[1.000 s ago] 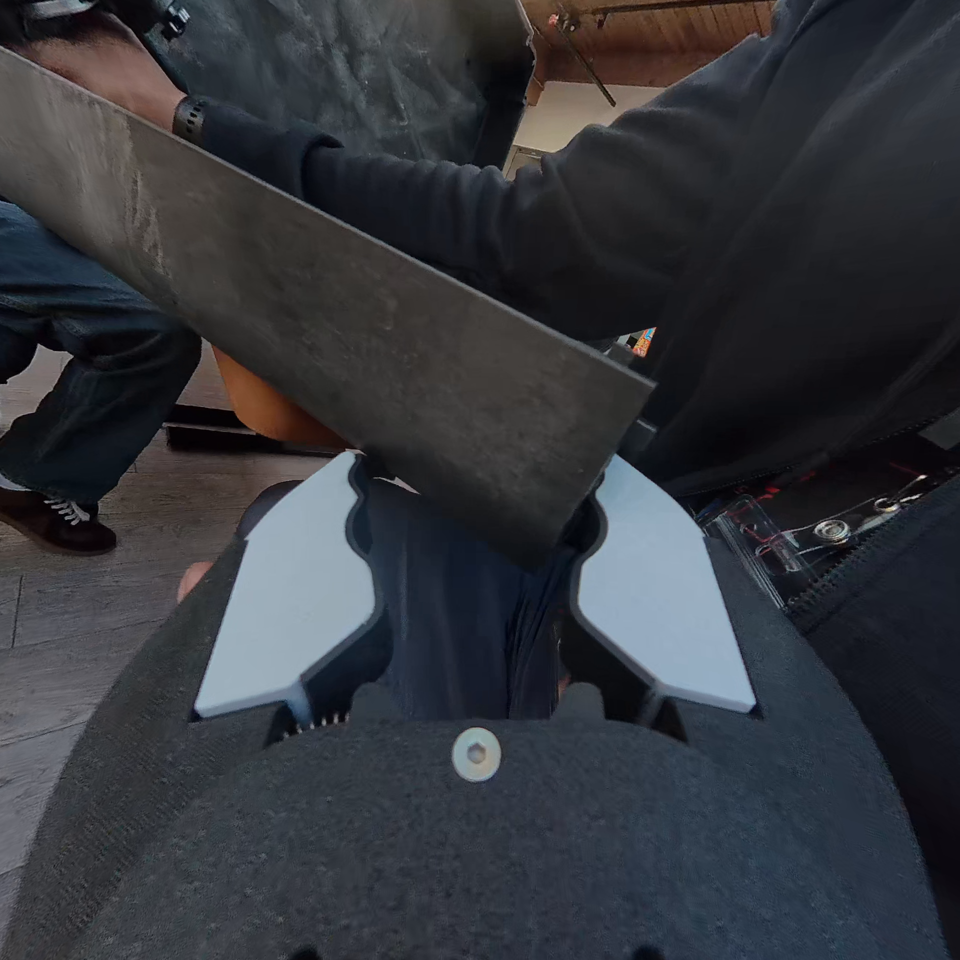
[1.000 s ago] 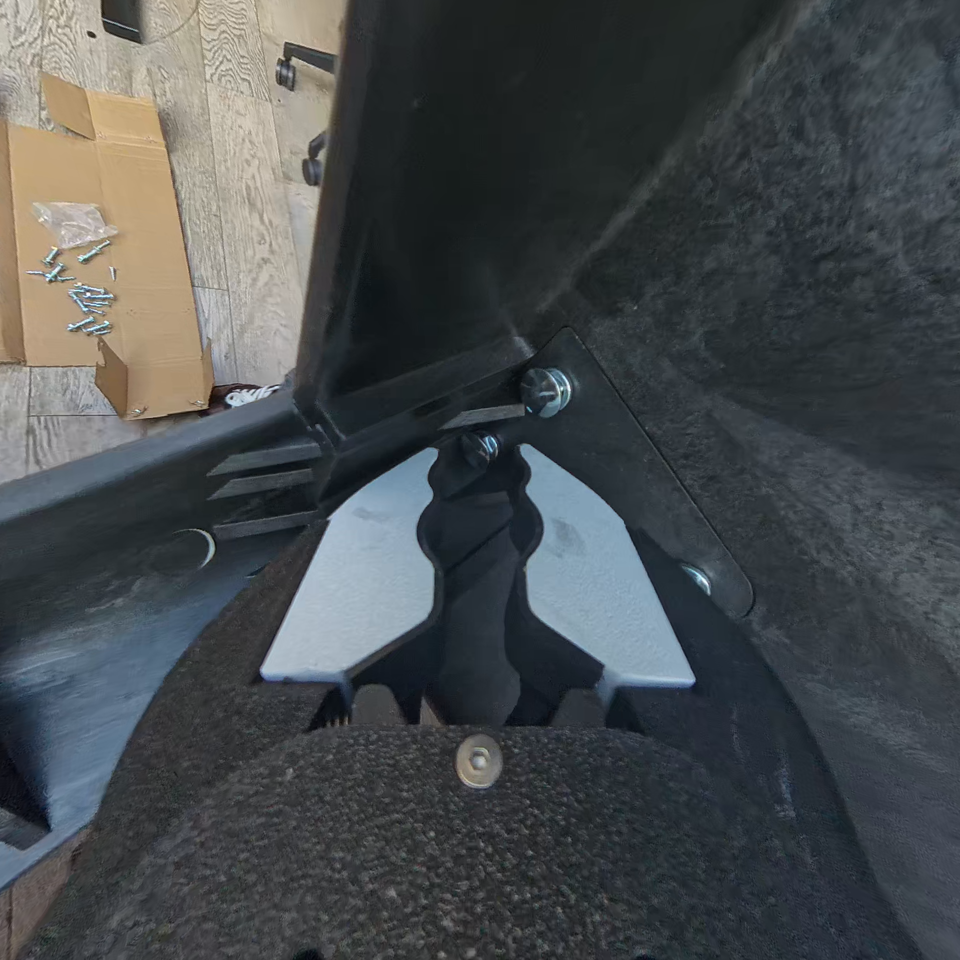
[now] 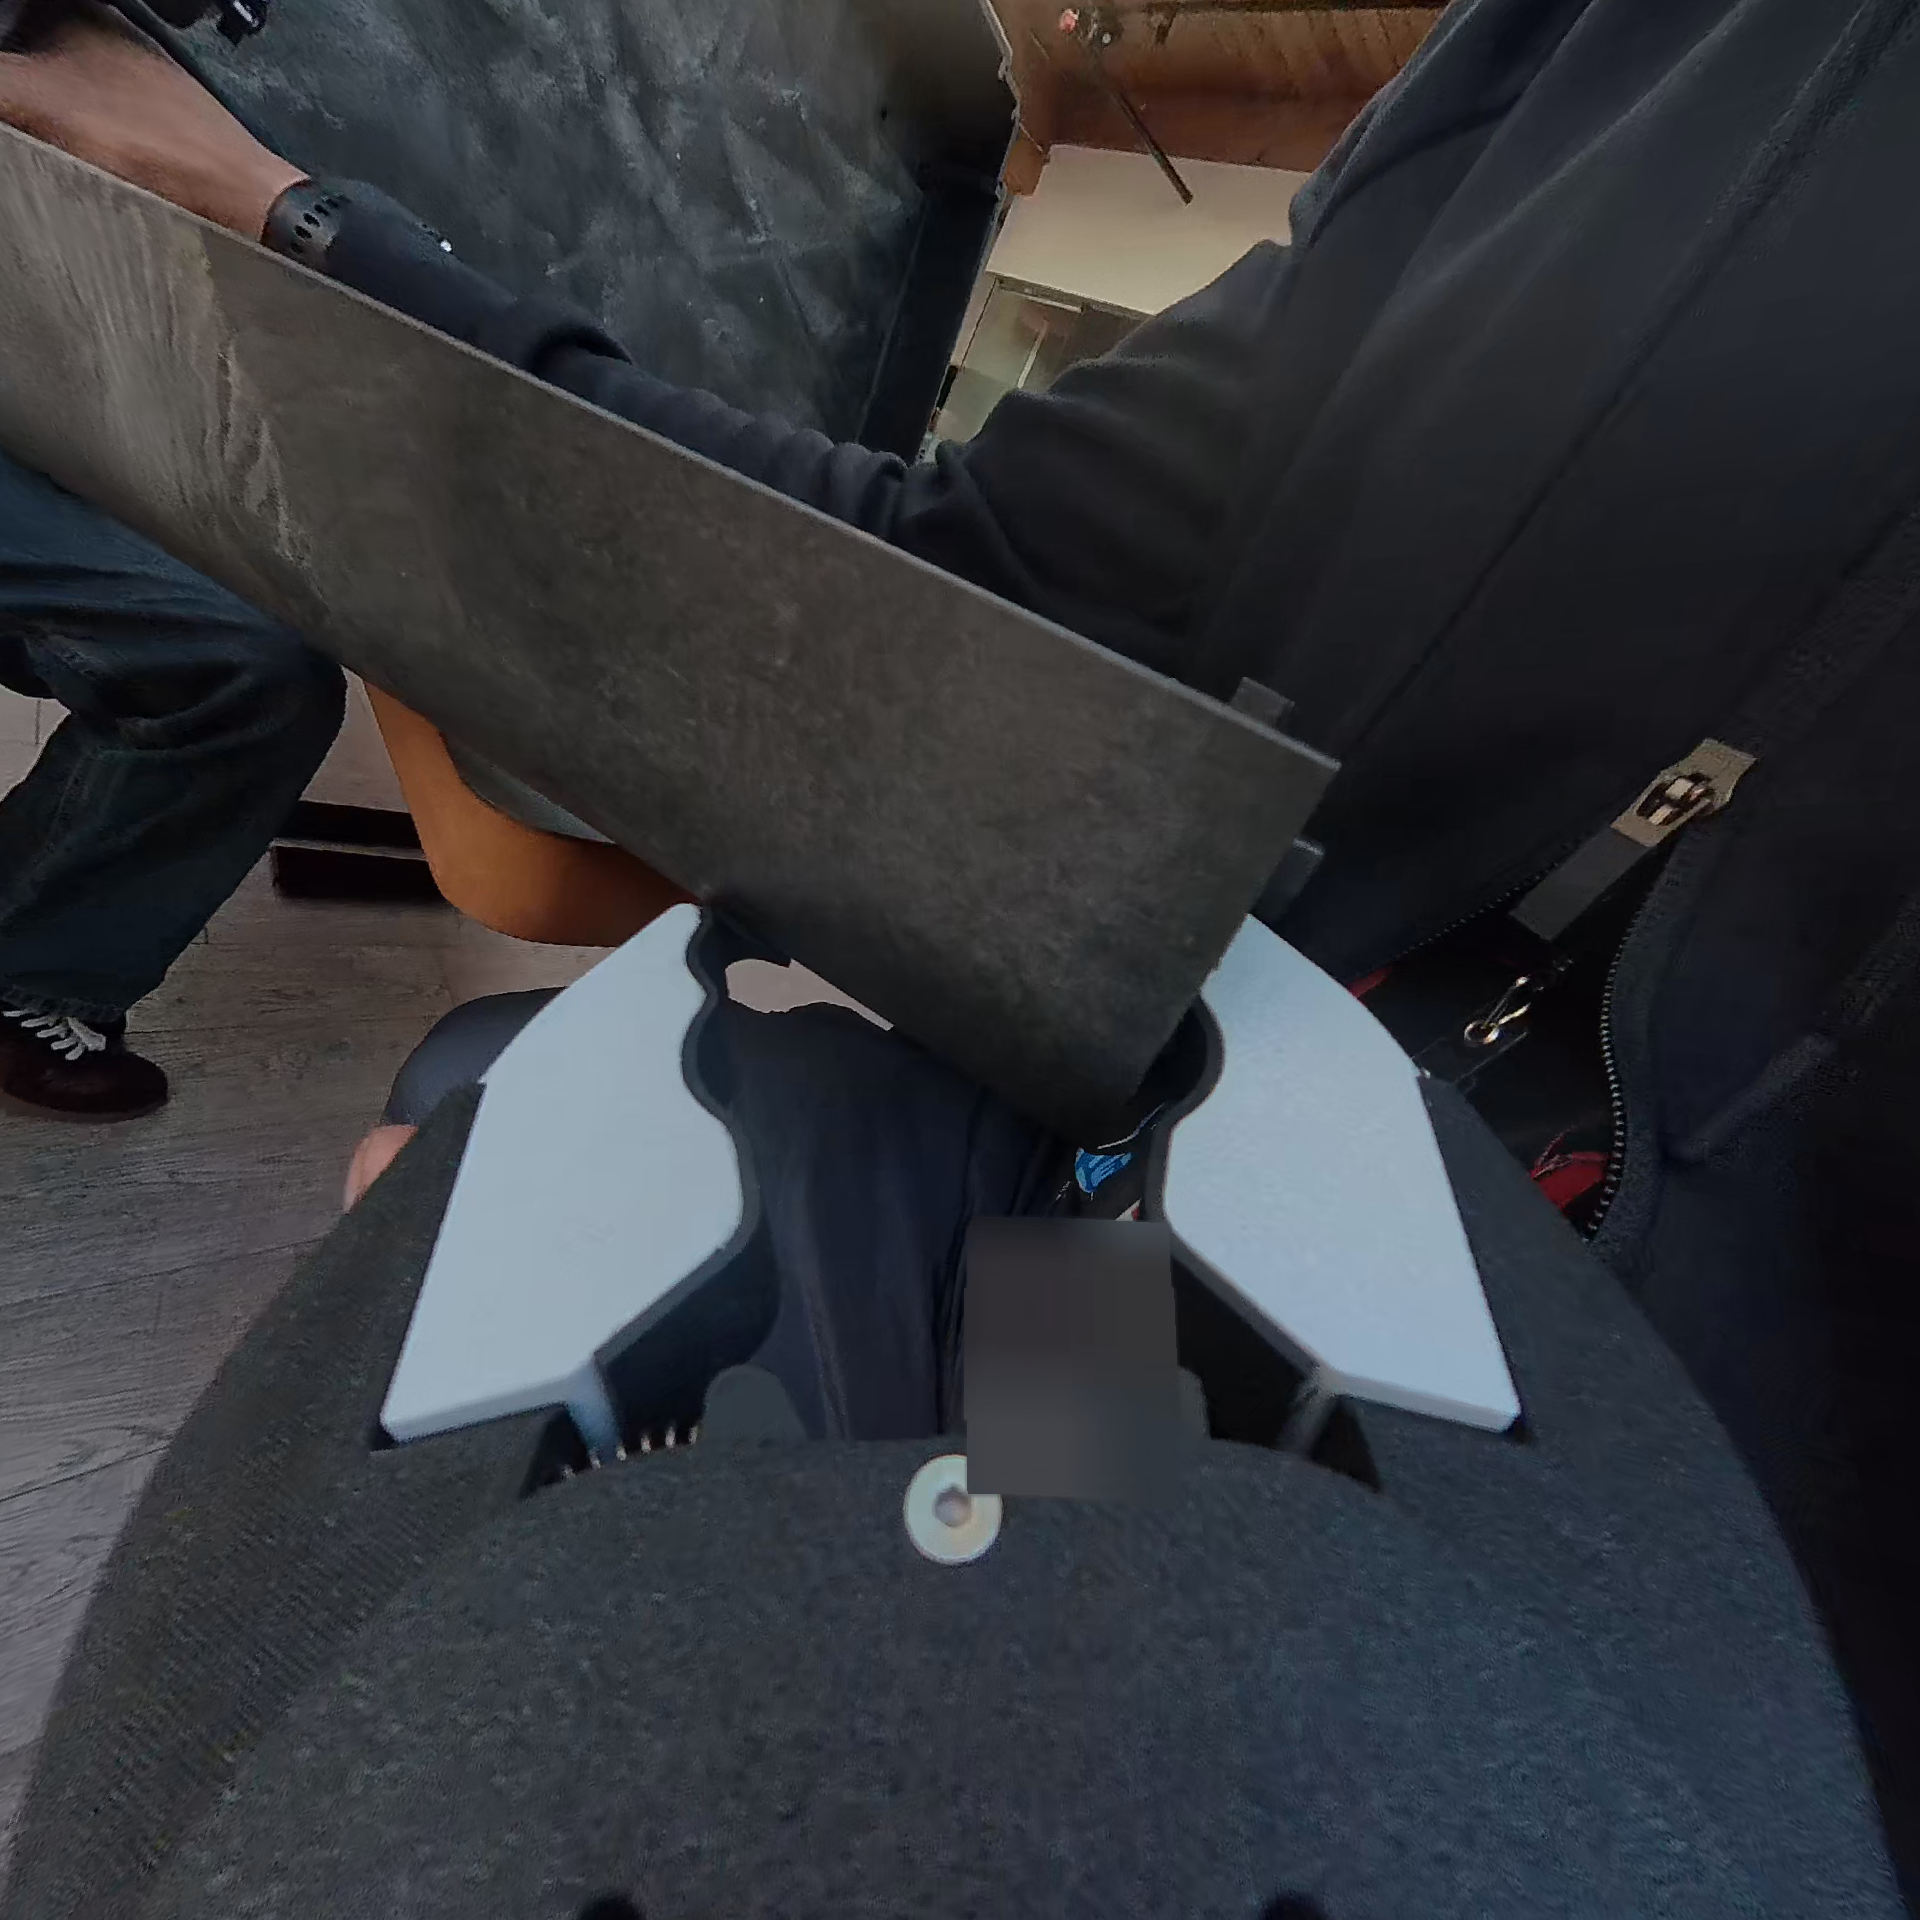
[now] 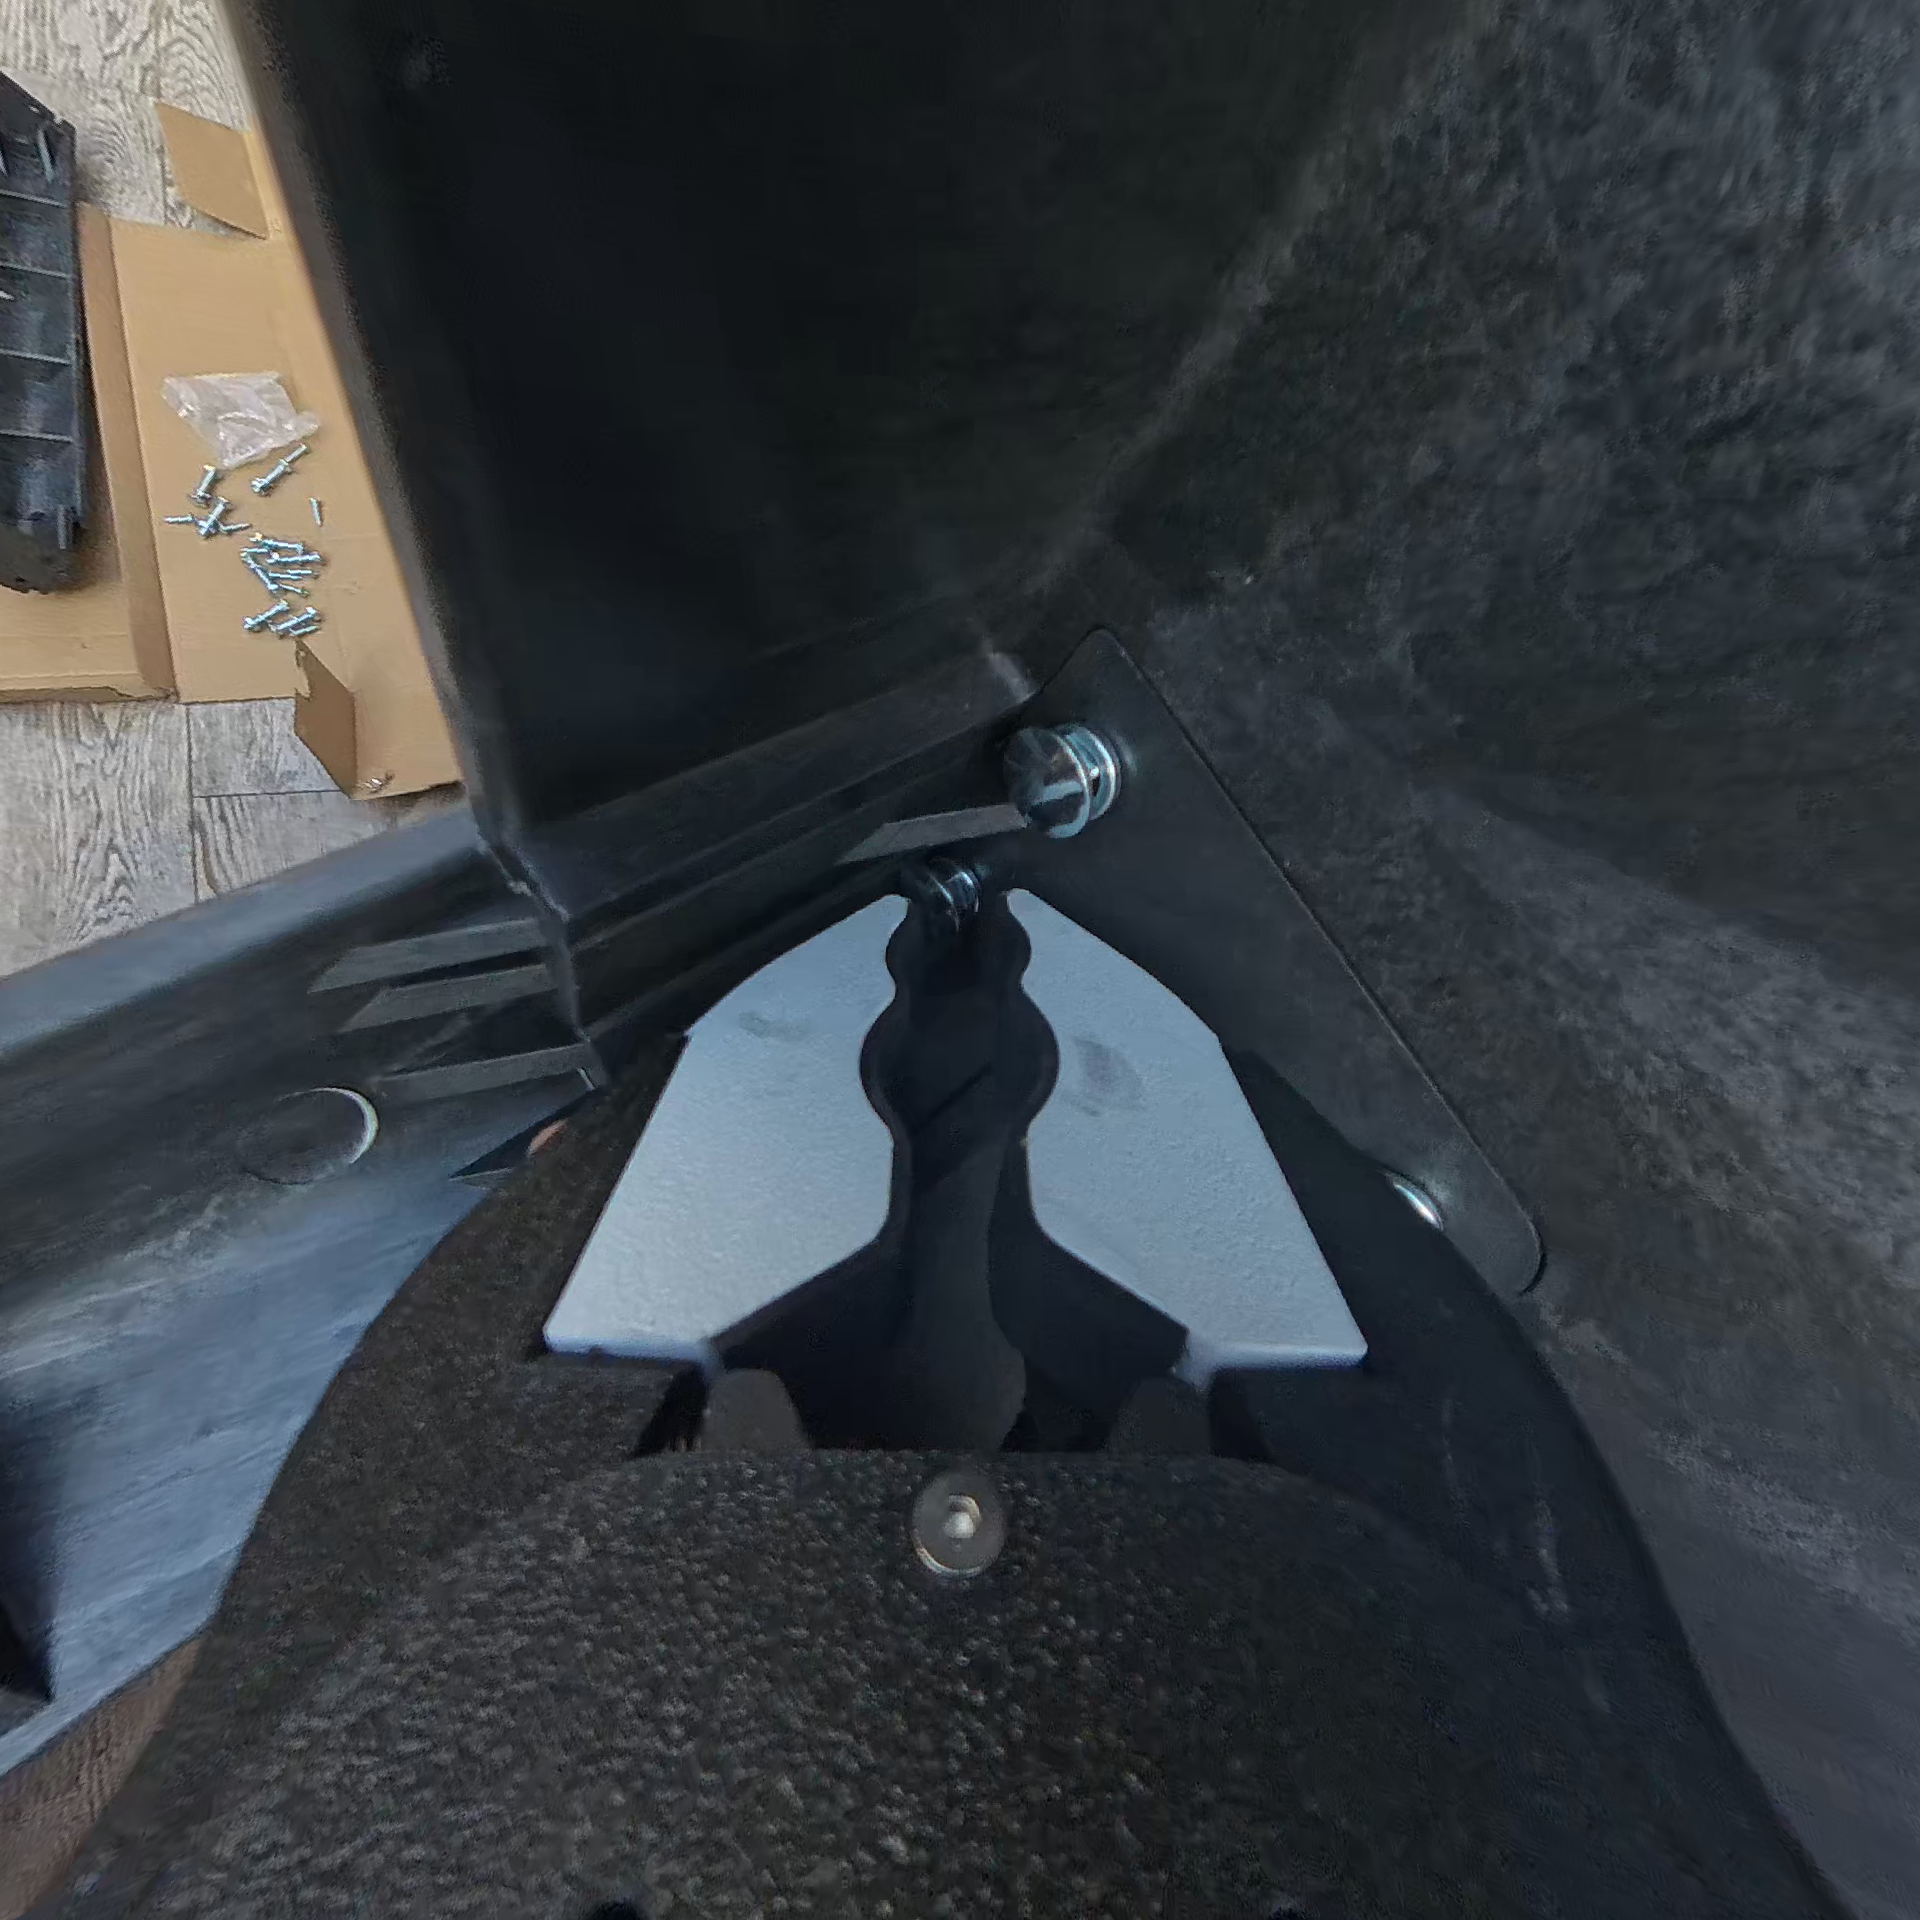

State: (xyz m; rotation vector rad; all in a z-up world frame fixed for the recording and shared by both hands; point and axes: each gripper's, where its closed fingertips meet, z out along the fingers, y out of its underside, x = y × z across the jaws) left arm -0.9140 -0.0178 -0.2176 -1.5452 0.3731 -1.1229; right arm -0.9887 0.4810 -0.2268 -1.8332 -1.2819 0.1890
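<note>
In the left wrist view my left gripper (image 3: 966, 925) is wide open. The lower corner of a long dark grey panel (image 3: 727, 675) lies between its fingertips and hides the right tip; the pads do not clamp it. A person's hand (image 3: 104, 135) holds the panel's far end. In the right wrist view my right gripper (image 4: 951, 909) is nearly closed, with its tips on a small silver screw (image 4: 943, 891). The screw sits in a black bracket plate (image 4: 1247, 935), and a larger bolt with a washer (image 4: 1060, 779) sits just above and to its right.
A fuzzy dark panel (image 4: 1558, 520) fills the right, and a black box wall (image 4: 727, 416) stands ahead. On the wooden floor, cardboard (image 4: 239, 665) carries several loose screws (image 4: 275, 571) and a plastic bag (image 4: 234, 416). A black sleeve (image 3: 1039, 499) and a leg in jeans (image 3: 135, 727) are close by. Left tips to right tips: about 50 centimetres.
My right gripper's fingers have closed in from a wider stance onto the small screw. The left gripper stays open, and the grey panel has barely shifted.
</note>
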